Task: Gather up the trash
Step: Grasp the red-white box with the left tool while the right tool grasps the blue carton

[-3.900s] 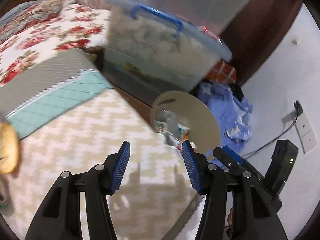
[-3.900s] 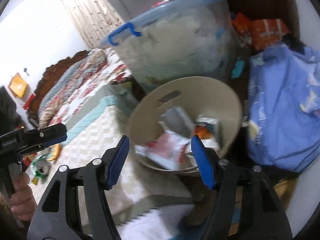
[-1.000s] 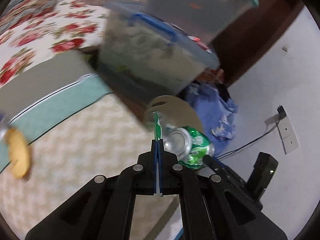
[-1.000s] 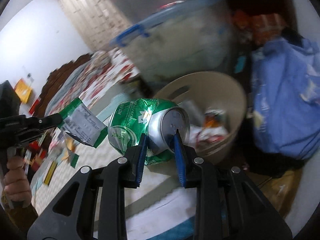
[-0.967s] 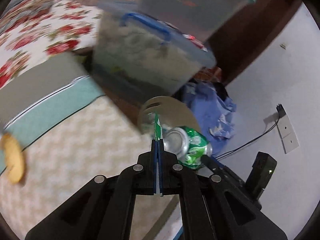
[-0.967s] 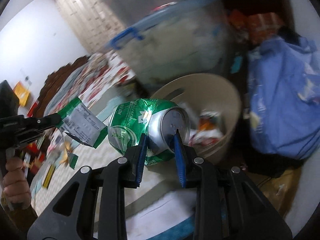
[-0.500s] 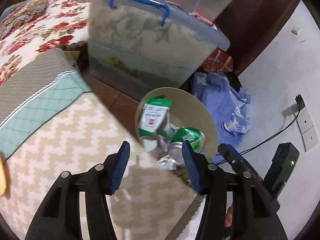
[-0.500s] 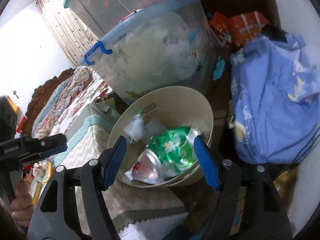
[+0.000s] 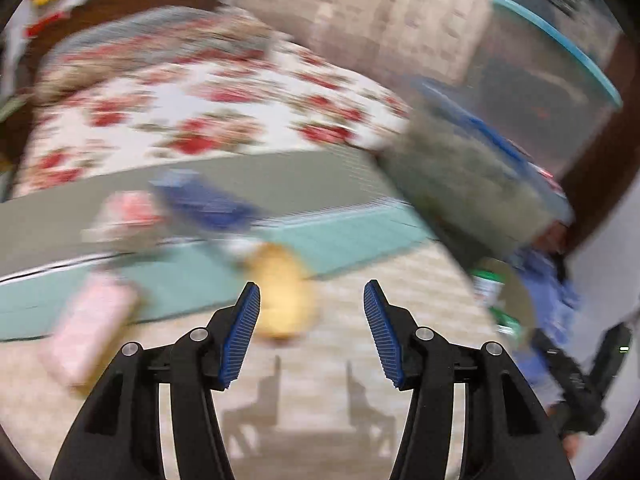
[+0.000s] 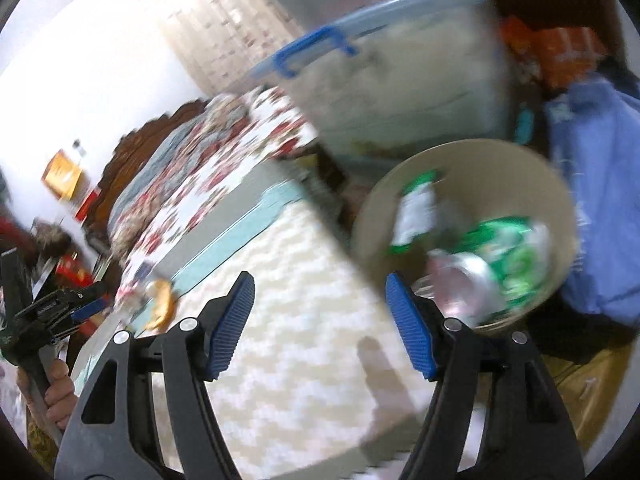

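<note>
Left gripper (image 9: 311, 330): jaws spread wide, nothing between the pads, held above the zigzag-patterned bedcover (image 9: 420, 280); the view is heavily motion-blurred. Ahead of the left jaws and slightly toward the left pad lies a yellow-orange rounded item (image 9: 282, 298), identity not determinable; further left of the jaws lies a pink flat packet (image 9: 90, 330); beyond the jaws lie a blue wrapper (image 9: 204, 202) and a pink-and-white wrapper (image 9: 128, 216), both on the grey and teal band of the bedding and both smeared. Right of the left jaws, at the bed's edge, part of the beige waste bin (image 9: 516, 296) shows with green litter at its rim. Right gripper (image 10: 320, 320): jaws likewise spread wide and empty, over the same bedcover (image 10: 304, 320); the waste bin (image 10: 472, 156) sits just beyond and to the right of the right pad, off the bed's edge; inside it lie a crushed green drinks can (image 10: 500, 256) and a green-and-white wrapper (image 10: 416, 208), the can nearer the jaws. Behind the bin stands a clear storage tub with blue lid handle (image 10: 316, 50); right of the bin lies blue cloth (image 10: 600, 200). Far left of the right jaws the other gripper (image 10: 76, 300) is visible in a hand (image 10: 56, 384); the yellow-orange item (image 10: 160, 304) lies near it.
</note>
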`<state>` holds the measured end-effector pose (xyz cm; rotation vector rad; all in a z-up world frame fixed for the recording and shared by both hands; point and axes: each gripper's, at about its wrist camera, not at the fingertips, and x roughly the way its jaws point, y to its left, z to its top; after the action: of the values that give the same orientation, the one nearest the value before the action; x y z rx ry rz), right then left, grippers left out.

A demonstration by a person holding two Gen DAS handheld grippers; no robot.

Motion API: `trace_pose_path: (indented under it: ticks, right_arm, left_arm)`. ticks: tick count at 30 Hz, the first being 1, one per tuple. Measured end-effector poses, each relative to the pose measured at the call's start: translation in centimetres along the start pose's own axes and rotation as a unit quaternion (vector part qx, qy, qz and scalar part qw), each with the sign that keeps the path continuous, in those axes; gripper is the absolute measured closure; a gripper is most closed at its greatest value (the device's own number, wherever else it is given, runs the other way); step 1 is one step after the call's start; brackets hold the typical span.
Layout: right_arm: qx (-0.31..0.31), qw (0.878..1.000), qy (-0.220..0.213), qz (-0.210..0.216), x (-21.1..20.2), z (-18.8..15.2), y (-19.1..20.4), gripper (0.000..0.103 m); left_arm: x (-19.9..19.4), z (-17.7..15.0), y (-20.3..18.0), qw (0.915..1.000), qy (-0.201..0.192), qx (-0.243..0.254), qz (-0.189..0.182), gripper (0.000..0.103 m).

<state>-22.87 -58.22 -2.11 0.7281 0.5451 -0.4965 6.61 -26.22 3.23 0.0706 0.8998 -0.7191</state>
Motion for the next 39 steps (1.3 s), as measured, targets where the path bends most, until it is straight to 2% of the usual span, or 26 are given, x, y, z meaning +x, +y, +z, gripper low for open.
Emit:
trace_pose_path:
  ticks: [3, 6, 8, 10, 15, 18, 22, 29, 31, 32, 33, 35, 39]
  right_arm:
    - [-0.032, 0.999, 0.025, 0.022, 1.7, -0.7, 3.7, 0.035]
    - [-0.065, 0.996, 0.041, 0.036, 2.9, -1.2, 7.1, 0.035]
    - [-0.099, 0.992, 0.054, 0.051, 4.0, -1.6, 10.4, 0.035]
    - [-0.137, 0.987, 0.065, 0.060, 5.0, -1.9, 13.7, 0.036]
    - [-0.247, 0.963, 0.078, 0.075, 8.6, -2.6, 22.0, 0.034]
    - [-0.284, 0.950, 0.101, 0.083, 12.4, -2.4, 25.6, 0.025]
    - [-0.317, 0.939, 0.116, 0.068, 16.9, -2.0, 28.2, 0.022]
    - [-0.342, 0.921, 0.175, 0.061, 24.6, -2.4, 31.2, 0.021]
    - [-0.358, 0.913, 0.186, 0.053, 25.8, -3.2, 31.9, 0.026]
    - [-0.366, 0.910, 0.189, 0.048, 26.3, -3.5, 32.2, 0.039]
    - [-0.374, 0.907, 0.188, 0.040, 26.3, -3.8, 32.4, 0.043]
    - [-0.377, 0.909, 0.174, 0.043, 25.5, -4.2, 32.9, 0.046]
    - [-0.358, 0.920, 0.146, 0.062, 22.3, -4.2, 33.3, 0.047]
  left_arm:
    - [-1.5, -0.5, 6.1, 0.9974, -0.001, -0.028, 0.067, 0.051]
    - [-2.7, -1.1, 11.4, 0.9916, -0.004, -0.056, 0.117, 0.050]
    - [-3.1, -1.6, 14.2, 0.9887, 0.001, -0.073, 0.131, 0.046]
    - [-2.9, -2.1, 15.4, 0.9875, 0.007, -0.074, 0.139, 0.040]
    - [-1.9, -3.1, 15.7, 0.9843, 0.007, -0.034, 0.173, 0.024]
    - [-0.5, -3.3, 15.4, 0.9851, 0.012, -0.014, 0.171, 0.021]
    - [0.8, -3.5, 15.1, 0.9859, 0.021, -0.005, 0.166, 0.020]
    - [2.0, -3.7, 14.8, 0.9877, 0.021, 0.005, 0.155, 0.013]
    - [2.4, -3.7, 14.6, 0.9879, 0.022, 0.011, 0.153, 0.013]
    - [2.7, -3.8, 14.4, 0.9879, 0.024, 0.015, 0.153, 0.017]
    - [2.8, -3.8, 14.3, 0.9889, 0.026, 0.019, 0.145, 0.026]
    - [2.7, -3.9, 13.9, 0.9898, 0.023, 0.026, 0.138, 0.034]
    - [2.4, -4.1, 13.1, 0.9863, 0.021, 0.045, 0.157, 0.040]
